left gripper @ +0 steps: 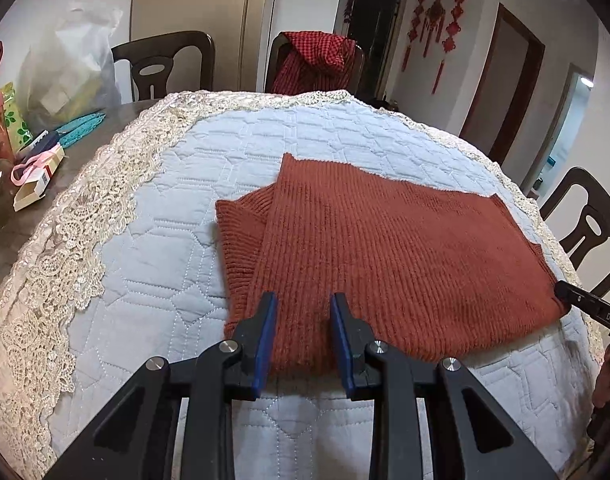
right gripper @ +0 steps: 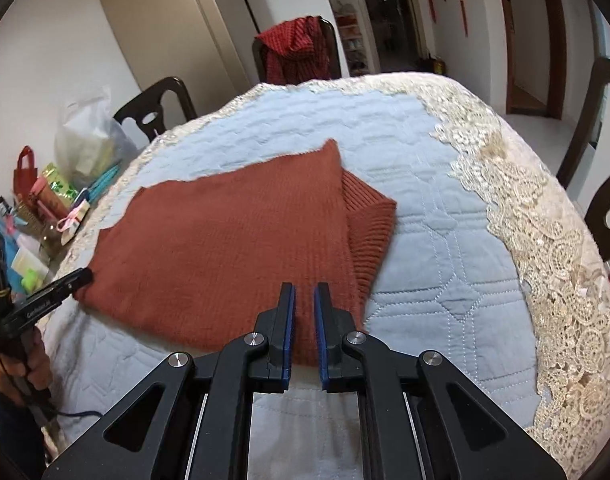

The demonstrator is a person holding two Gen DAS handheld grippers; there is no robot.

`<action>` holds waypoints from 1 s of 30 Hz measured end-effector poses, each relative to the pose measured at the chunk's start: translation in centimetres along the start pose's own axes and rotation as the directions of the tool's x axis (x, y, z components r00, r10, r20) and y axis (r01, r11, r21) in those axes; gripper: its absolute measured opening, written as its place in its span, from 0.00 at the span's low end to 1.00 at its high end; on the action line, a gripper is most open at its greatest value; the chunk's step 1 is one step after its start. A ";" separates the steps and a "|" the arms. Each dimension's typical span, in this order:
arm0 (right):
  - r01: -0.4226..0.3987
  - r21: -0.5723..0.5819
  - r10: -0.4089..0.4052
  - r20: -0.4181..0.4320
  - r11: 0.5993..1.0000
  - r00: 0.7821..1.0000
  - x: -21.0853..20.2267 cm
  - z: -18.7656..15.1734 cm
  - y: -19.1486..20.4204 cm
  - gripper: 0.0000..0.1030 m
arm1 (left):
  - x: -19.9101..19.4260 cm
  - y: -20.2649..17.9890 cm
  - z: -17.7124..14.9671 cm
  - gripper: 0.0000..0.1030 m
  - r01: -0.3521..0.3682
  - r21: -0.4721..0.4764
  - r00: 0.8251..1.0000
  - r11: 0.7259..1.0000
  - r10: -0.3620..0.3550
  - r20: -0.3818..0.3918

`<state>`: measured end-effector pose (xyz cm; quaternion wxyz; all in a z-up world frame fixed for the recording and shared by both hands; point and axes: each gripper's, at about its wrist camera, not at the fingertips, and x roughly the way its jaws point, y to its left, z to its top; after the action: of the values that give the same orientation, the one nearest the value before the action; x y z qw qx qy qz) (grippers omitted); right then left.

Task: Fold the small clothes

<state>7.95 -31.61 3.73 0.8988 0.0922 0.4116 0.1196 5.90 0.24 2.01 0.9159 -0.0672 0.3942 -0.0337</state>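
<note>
A rust-red ribbed knit sweater (left gripper: 385,240) (right gripper: 225,240) lies folded flat on a pale blue quilted cloth (left gripper: 177,208) (right gripper: 445,248). A ribbed part sticks out from under its top layer on one side. My left gripper (left gripper: 303,300) hovers over the sweater's near edge, its blue pads apart and nothing pinched between them. My right gripper (right gripper: 305,290) is over the near edge close to the ribbed part, its pads almost together with only a narrow slit. Each gripper's black tip shows beside a near corner of the sweater in the other view (left gripper: 565,300) (right gripper: 81,276).
Cream lace (left gripper: 65,248) (right gripper: 545,220) borders the cloth. Boxes, packets and a white plastic bag (left gripper: 69,72) crowd the table's far-left side. Dark chairs (left gripper: 165,64) ring the table, one draped with a red checked garment (left gripper: 317,60). A hand (right gripper: 25,364) holds the left gripper.
</note>
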 end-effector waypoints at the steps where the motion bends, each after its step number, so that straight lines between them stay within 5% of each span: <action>1: 0.008 0.003 -0.008 -0.012 1.000 1.000 0.4 -0.1 -0.3 0.09 | 0.2 0.1 -0.2 0.29 -0.002 -0.006 1.000 1.000 0.002 -0.010; 30: -0.040 0.063 0.041 -0.023 0.997 0.999 -0.8 -1.3 -1.4 0.10 | -1.3 0.6 -1.1 0.29 -0.013 -0.021 1.000 1.000 0.013 -0.019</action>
<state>6.63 -33.13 3.09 0.8878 0.1272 0.4241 0.1258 4.22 0.83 2.14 0.9115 -0.0740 0.4038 -0.0243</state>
